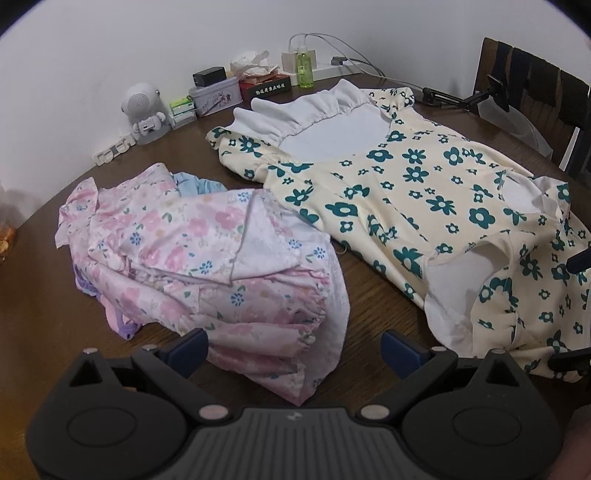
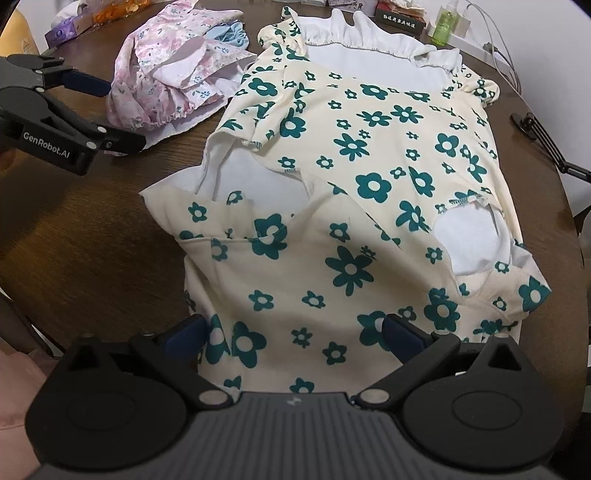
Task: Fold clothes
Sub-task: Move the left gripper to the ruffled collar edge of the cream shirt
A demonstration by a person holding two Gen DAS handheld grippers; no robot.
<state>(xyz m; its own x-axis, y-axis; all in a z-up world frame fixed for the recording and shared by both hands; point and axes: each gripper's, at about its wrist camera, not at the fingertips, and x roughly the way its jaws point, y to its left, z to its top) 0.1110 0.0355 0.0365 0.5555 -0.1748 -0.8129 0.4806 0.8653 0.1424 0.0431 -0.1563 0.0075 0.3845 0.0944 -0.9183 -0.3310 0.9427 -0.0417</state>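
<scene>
- The cream dress with green flowers (image 2: 369,177) lies spread on the round wooden table (image 2: 92,229). Its long axis runs from the near edge, under the right gripper, away to the white ruffled hem (image 2: 373,35) towards the far edge by the wall.
- Parts of it are turned over: white lining shows at two openings near the middle and along the far end, so it lies partly doubled and not flat.
- The right gripper (image 2: 295,332) hangs right over the dress's near end, jaws spread wide, cloth visible between the blue pads (image 2: 402,330) with nothing pinched. It is plainly the nearer of the two to this garment.
- The left gripper (image 1: 293,345) is also wide open and holds nothing. It sits off the dress's left side, over the near edge of the pink floral garment (image 1: 221,258), with the dress ahead and to its right.
- That pink garment lies in a loose layered heap on the left of the table, a pale blue piece (image 1: 195,182) showing behind it, just beside the dress's left edge.
- My judgement: any fold of the dress would run along or across that near-to-far axis, the right gripper taking the near end. Whether this is mid-fold or being laid out, I cannot tell.
</scene>
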